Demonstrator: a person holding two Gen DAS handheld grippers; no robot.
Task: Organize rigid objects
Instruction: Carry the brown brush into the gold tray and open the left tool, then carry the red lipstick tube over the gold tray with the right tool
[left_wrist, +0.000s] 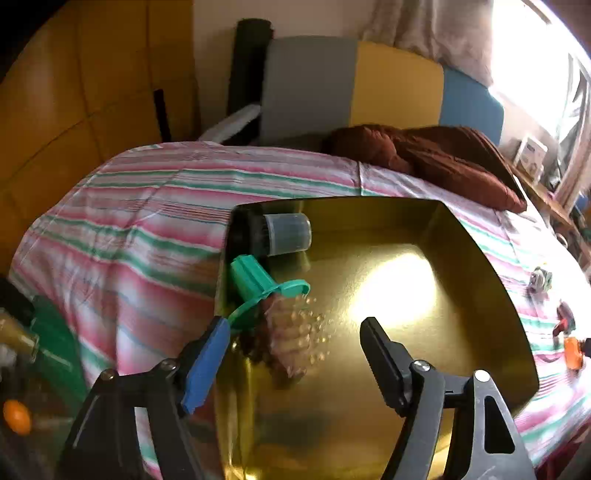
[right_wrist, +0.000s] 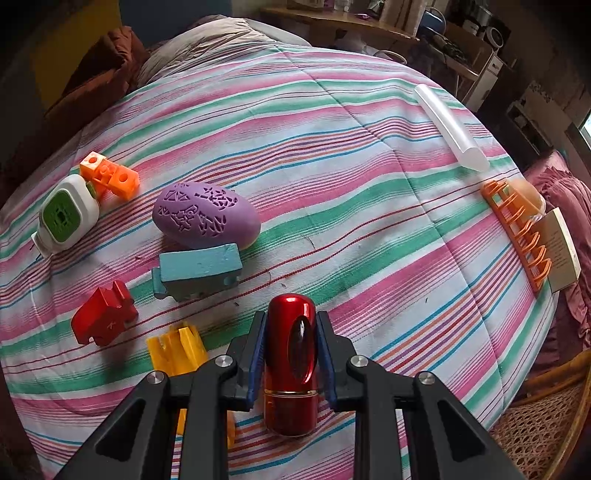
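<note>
A gold metal tray (left_wrist: 461, 236) sits on the striped bedspread. In its far left corner lies a black brush with a clear cap (left_wrist: 284, 234). Below it a green-handled brush (left_wrist: 255, 282) rests against the tray's left wall, its bristles blurred. My left gripper (left_wrist: 295, 332) hovers over the tray just behind that brush, open, with nothing pressed between its pads. My right gripper (right_wrist: 290, 321) is shut on a glossy red cylinder (right_wrist: 291, 354) above the bedspread. Loose items lie ahead of it: a purple egg (right_wrist: 207, 214), a blue wooden truck (right_wrist: 197, 269), a red wooden piece (right_wrist: 103, 314) and a yellow plastic piece (right_wrist: 177, 349).
Orange blocks (right_wrist: 110, 177) and a white-and-green device (right_wrist: 66, 218) lie at the left. A clear tube (right_wrist: 450, 127), an orange rack (right_wrist: 521, 229) and a card (right_wrist: 561, 251) lie near the bed's right edge. A brown pillow (left_wrist: 436, 158) lies beyond the tray.
</note>
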